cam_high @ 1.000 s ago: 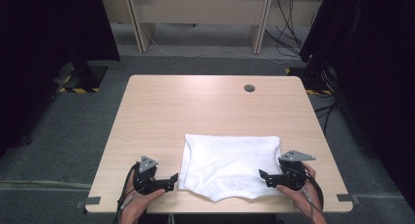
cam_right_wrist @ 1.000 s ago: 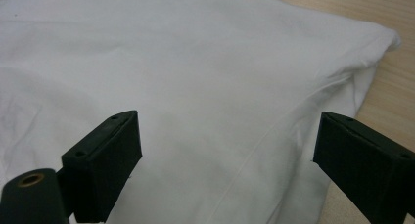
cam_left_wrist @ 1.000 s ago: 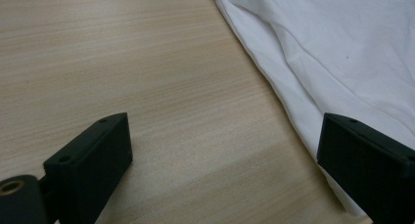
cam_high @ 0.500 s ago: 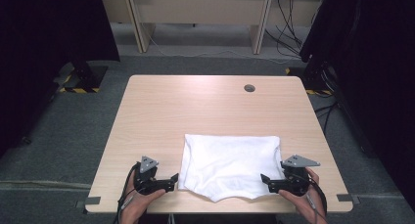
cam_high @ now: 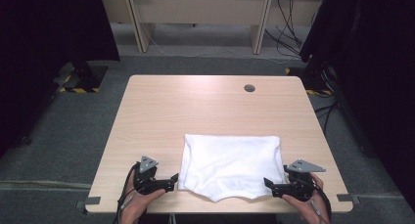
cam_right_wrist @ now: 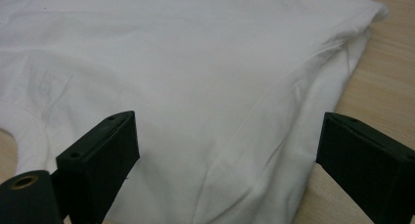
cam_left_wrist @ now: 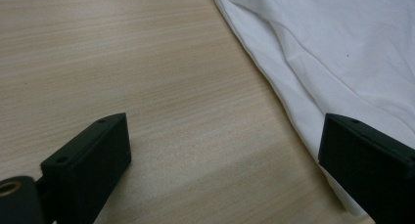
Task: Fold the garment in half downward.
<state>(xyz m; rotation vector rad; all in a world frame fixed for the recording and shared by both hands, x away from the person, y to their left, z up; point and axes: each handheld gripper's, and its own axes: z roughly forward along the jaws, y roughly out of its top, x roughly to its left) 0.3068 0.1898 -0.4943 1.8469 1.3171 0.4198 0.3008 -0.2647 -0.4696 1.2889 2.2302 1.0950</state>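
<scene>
High view: white garment, folded flat at the near edge of the table, flanked by left gripper and right gripper, placed to take its near corners. Left gripper view: jaws wide apart, empty, straddling the garment's left hem. Right gripper view: jaws wide apart, empty, over the cloth's near right part.

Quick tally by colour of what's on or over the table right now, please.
White: 1, the folded garment
Black: 2, the left gripper and the right gripper, both with jaws open
Light wood: 1, the table itself
Total: 4
</scene>
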